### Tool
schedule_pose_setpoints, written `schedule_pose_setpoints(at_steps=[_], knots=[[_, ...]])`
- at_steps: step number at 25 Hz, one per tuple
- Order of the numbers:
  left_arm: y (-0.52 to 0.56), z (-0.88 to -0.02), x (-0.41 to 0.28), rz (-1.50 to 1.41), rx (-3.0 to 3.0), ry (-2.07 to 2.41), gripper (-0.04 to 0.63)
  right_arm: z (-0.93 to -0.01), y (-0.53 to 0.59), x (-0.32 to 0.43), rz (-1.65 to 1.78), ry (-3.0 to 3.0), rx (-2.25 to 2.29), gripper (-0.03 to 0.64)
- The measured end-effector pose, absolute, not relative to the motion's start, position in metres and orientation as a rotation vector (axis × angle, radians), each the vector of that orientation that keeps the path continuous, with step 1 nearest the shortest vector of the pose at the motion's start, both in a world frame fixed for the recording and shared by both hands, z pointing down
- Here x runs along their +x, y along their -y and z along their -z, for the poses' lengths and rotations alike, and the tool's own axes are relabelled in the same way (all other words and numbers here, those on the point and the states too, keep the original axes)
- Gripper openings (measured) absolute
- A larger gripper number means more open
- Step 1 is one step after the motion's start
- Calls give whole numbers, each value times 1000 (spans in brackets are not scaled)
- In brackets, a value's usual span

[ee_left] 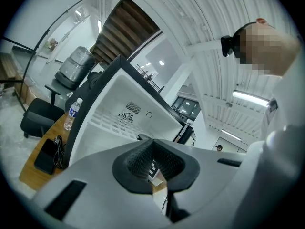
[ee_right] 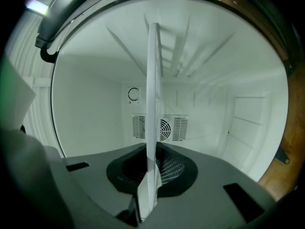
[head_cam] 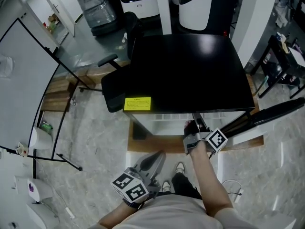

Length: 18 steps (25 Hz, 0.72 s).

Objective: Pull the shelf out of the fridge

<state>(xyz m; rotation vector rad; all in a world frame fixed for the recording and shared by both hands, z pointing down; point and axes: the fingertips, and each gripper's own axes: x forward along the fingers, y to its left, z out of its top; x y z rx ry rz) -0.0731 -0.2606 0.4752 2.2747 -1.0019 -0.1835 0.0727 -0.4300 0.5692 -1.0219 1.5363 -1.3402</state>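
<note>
Fridge (head_cam: 190, 70): low, black-topped and white inside, standing just in front of the person. Its door (head_cam: 267, 116) is swung open to the right. A black chair (head_cam: 114, 87) sits against the fridge's left side, and there is a yellow label (head_cam: 137, 103) on the near left corner of the top.

Shelf (ee_right: 153, 94): still inside the cabinet. From the right gripper view it shows as a thin pale plate, edge-on, running from the near opening back toward the fan grille (ee_right: 164, 127) on the far wall. It looks fully seated, so not drawn out yet.

Right gripper (ee_right: 150, 175): reaches level into the opening, just under the top's near edge. Its jaws are narrow and clamped on the shelf's near edge, one pad on each face.

Left gripper (head_cam: 159, 155): held back, near the person's body and well apart from the fridge. Its jaws are together with nothing between them.

Step in hand, as I judge it: the grip is made and the pull has not begun. The next move calls for a straight, level draw toward the person, keeping the plate flat in its side rails so it doesn't cock and jam. The idle left gripper could steady or catch the shelf as it comes free.
</note>
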Motion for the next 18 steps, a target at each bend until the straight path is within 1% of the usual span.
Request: schedule_pose_setpoints(at_steps=[18], knots=[[227,-470,-72,207,2310,940,6,-570,378,70,1369,-1545,-1024,43]])
